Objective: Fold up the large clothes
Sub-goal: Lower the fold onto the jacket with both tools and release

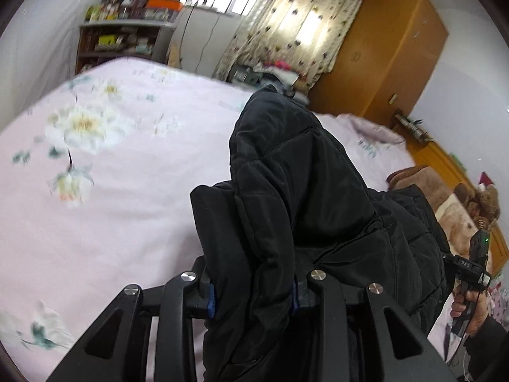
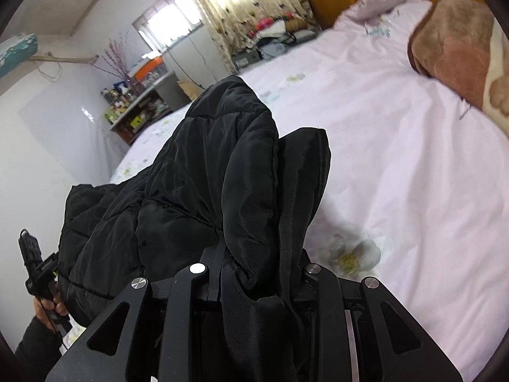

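Both tools are clamped on the same garment. Left tool (image 1: 253,299) has its jaws pressed against a thick bunch of the black padded jacket (image 1: 302,184), blue pads just showing on either side of the cloth. Right tool (image 2: 259,278) likewise pinches a gathered fold of the jacket (image 2: 206,165), with a flat strap or hem edge running down beside one finger. In each wrist view the other tool appears at the frame's edge, gripped in the person's hand.

From the tools the jacket hangs and bulges forward, lifted clear above the bed (image 1: 127,216); whether its lower part touches the sheet cannot be told. Its shell is smooth, quilted and slightly shiny, so it looks slippery and springy: light for its bulk, soft, prone to puff back open after a fold. A hold on a seam, hem or cuff, where the cloth is doubled and stitched, should slip less than one on the plain padded panel.

Beyond lies the pink flowered sheet, broad and free of other clothes in the middle. A brown plush blanket (image 2: 455,47) sits toward the head of the bed. Farther off stand a cluttered shelf (image 1: 124,41), a patterned curtain (image 1: 299,22) and an orange wooden wardrobe (image 1: 388,60).
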Demonstrator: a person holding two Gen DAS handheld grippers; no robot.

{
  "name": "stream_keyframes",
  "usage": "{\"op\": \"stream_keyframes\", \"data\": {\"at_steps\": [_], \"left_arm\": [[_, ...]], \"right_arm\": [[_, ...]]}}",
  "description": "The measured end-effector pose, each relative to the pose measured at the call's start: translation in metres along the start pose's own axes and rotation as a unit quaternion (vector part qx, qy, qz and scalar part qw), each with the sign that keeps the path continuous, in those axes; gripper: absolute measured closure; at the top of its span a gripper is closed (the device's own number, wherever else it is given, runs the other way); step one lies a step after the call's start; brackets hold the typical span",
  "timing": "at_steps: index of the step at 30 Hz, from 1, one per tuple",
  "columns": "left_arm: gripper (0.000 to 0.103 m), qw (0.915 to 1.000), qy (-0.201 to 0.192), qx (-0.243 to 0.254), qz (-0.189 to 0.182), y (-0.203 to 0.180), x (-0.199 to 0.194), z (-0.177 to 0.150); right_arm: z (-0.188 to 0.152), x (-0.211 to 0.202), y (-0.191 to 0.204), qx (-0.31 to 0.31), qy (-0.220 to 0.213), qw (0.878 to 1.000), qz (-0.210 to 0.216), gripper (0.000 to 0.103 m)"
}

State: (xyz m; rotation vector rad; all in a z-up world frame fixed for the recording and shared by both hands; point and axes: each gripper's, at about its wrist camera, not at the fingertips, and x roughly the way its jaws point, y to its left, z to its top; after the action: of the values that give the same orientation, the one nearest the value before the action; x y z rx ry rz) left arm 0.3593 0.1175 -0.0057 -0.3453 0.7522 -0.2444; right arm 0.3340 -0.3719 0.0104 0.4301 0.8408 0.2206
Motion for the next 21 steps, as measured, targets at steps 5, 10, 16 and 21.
{"op": "stream_keyframes", "data": {"at_steps": [5, 10, 16, 21], "left_arm": [[0.062, 0.9975, 0.055, -0.016, 0.042, 0.025, 0.048, -0.046], [0.050, 0.9967, 0.053, -0.052, 0.033, 0.046, 0.044, -0.058], [0.049, 0.9975, 0.024, -0.051, 0.044, 0.046, 0.003, -0.045], [0.051, 0.9983, -0.022, -0.042, 0.034, 0.033, -0.039, -0.049]], "right_arm": [[-0.020, 0.047, -0.030, 0.027, 0.054, 0.997, -0.042, 0.069], [-0.035, 0.052, -0.048, 0.060, 0.053, 0.996, -0.047, 0.048], [-0.030, 0.003, -0.036, 0.036, 0.013, 0.996, -0.078, 0.047], [-0.045, -0.044, -0.018, 0.013, -0.042, 0.996, -0.082, 0.047]]}}
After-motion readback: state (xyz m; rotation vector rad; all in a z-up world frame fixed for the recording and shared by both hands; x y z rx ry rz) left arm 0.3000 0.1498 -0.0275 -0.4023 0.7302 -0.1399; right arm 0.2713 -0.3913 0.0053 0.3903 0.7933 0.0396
